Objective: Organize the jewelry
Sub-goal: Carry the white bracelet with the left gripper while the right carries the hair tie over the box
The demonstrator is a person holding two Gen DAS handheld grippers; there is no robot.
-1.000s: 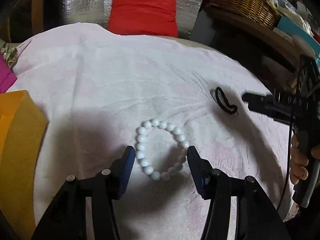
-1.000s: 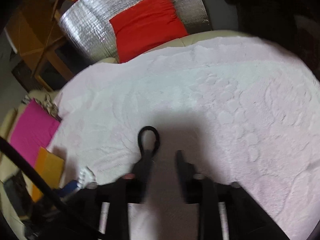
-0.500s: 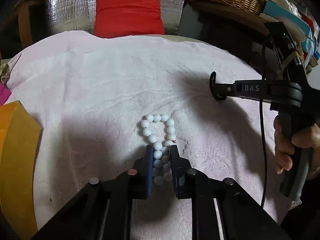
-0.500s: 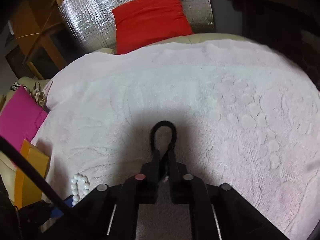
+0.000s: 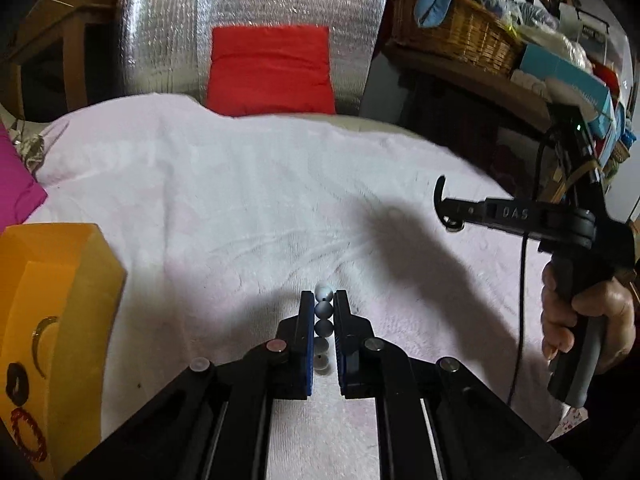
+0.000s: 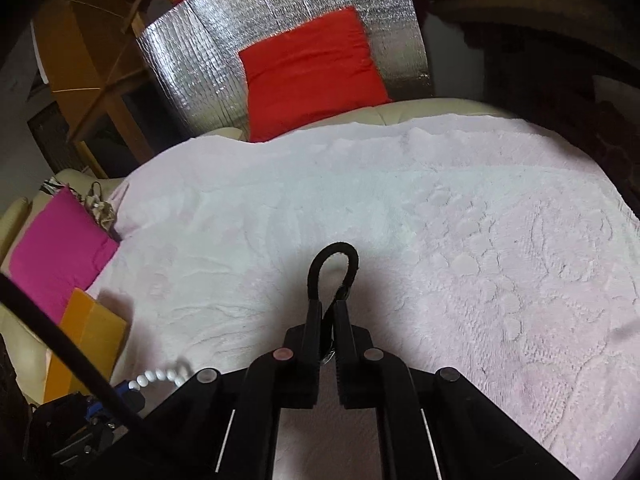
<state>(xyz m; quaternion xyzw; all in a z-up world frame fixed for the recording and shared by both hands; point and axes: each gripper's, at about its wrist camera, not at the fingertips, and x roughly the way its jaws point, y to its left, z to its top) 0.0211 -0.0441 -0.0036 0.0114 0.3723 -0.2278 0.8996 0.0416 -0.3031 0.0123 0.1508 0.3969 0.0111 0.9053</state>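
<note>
My left gripper (image 5: 323,296) is shut on a white bead bracelet (image 5: 323,328), whose beads stand in a row between the blue pads, lifted off the pink towel (image 5: 240,200). In the right wrist view the same bracelet (image 6: 160,374) hangs at the lower left. My right gripper (image 6: 328,304) is shut on a black band (image 6: 334,256), its loop sticking out past the fingertips above the towel (image 6: 480,240). The left wrist view shows that gripper (image 5: 450,212) from the side, a hand (image 5: 580,320) on its handle.
An open orange box (image 5: 60,300) with dark and red rings inside stands at the towel's left edge, also seen as an orange box (image 6: 92,332). A red cushion (image 5: 272,72) leans on silver foil behind. A wicker basket (image 5: 460,36) sits on a shelf to the right, a magenta cushion (image 6: 56,252) to the left.
Both grippers went from open to shut: the left closed on the bead bracelet, the right on the black band. Both then rose, lifting the pieces off the towel.
</note>
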